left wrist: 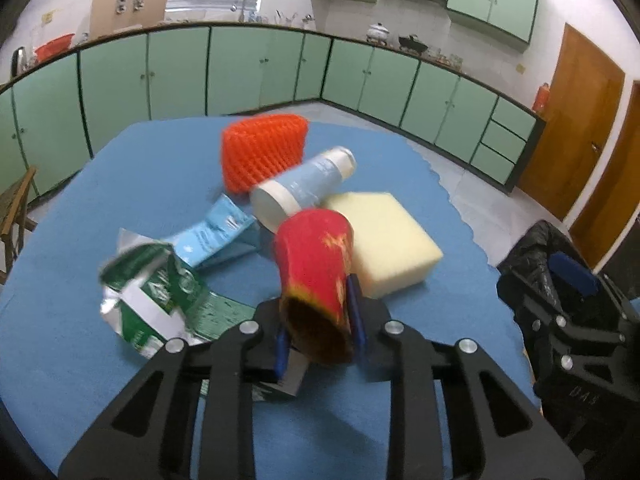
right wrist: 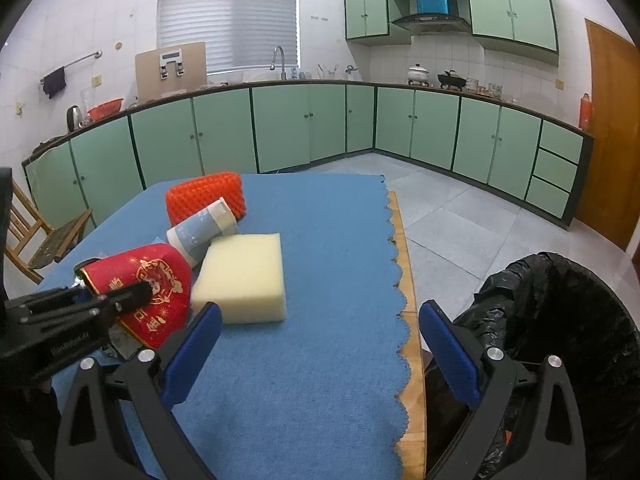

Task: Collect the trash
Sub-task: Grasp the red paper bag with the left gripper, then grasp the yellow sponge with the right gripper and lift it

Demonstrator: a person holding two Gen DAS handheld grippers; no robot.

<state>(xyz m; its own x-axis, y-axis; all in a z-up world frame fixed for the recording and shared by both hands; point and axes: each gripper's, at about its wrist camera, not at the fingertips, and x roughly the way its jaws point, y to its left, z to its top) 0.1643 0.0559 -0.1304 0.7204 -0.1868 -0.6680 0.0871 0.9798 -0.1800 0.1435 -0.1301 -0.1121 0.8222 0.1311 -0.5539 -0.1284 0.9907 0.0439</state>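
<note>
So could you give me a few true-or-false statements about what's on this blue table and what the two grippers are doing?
1. The left gripper grips a red paper cup. True.
2. The right gripper holds the yellow sponge. False: its jaws are open and empty, the sponge lies on the blue tablecloth.
3. A bin lined with a black bag stands beside the table. True.
4. The orange sponge is in the bin. False: it sits on the table behind a pale blue tube.
5. A crumpled green carton lies on the table. True.

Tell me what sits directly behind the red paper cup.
Behind the red paper cup lies a blue-and-white tube, resting against an orange mesh basket. The cup covers part of the tube's near cap; whether they touch is unclear.
</note>
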